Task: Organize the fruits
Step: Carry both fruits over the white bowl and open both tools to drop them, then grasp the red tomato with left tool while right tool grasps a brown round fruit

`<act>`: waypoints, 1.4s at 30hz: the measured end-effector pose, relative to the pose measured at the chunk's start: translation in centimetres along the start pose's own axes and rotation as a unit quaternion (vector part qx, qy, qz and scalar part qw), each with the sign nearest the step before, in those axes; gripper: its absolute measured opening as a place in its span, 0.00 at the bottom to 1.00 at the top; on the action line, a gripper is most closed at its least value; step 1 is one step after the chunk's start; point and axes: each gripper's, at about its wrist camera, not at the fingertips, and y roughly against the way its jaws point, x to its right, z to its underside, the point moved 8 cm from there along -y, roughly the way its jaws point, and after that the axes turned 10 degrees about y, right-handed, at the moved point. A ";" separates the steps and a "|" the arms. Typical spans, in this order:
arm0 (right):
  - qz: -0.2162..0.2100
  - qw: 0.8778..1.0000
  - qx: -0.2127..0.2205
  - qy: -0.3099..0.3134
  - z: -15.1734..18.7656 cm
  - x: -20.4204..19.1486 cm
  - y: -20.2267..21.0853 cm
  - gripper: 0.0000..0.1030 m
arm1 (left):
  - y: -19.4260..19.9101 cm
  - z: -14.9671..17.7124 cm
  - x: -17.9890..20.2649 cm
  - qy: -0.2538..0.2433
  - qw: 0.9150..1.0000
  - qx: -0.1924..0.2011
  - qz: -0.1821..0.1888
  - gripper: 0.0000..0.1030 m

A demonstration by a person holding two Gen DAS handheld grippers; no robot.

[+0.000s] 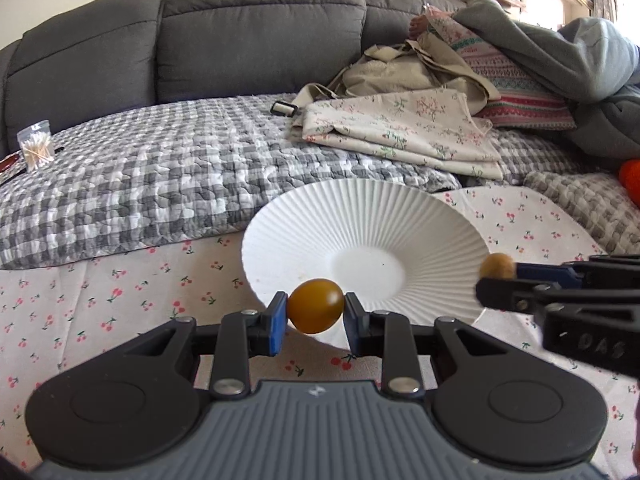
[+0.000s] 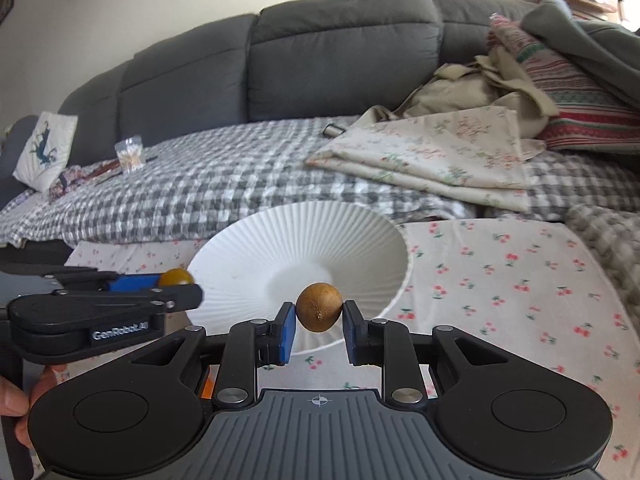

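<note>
My left gripper (image 1: 315,312) is shut on a smooth amber round fruit (image 1: 315,311), held over the near rim of a white ribbed plate (image 1: 360,216). My right gripper (image 2: 319,314) is shut on a duller brown round fruit (image 2: 319,307), also above the near rim of the same plate (image 2: 304,240). The right gripper (image 1: 496,280) enters the left wrist view from the right with its brown fruit (image 1: 497,266) at the plate's right rim. In the right wrist view the left gripper (image 2: 180,286) comes in from the left with the amber fruit (image 2: 175,277). The plate's centre holds nothing.
The plate stands on a cherry-print cloth (image 2: 500,280). Behind it lie a grey checked quilt (image 1: 160,176), folded floral fabric (image 1: 400,132), a heap of clothes (image 1: 540,52) and a grey sofa back (image 1: 260,32). An orange object (image 1: 630,180) shows at the right edge. A bag of cotton swabs (image 1: 37,146) sits far left.
</note>
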 end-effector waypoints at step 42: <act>0.037 0.995 0.077 -0.056 -0.8 0.7 12.6 1.00 | 11.4 1.3 -5.1 0.133 0.991 -0.011 0.021 0.93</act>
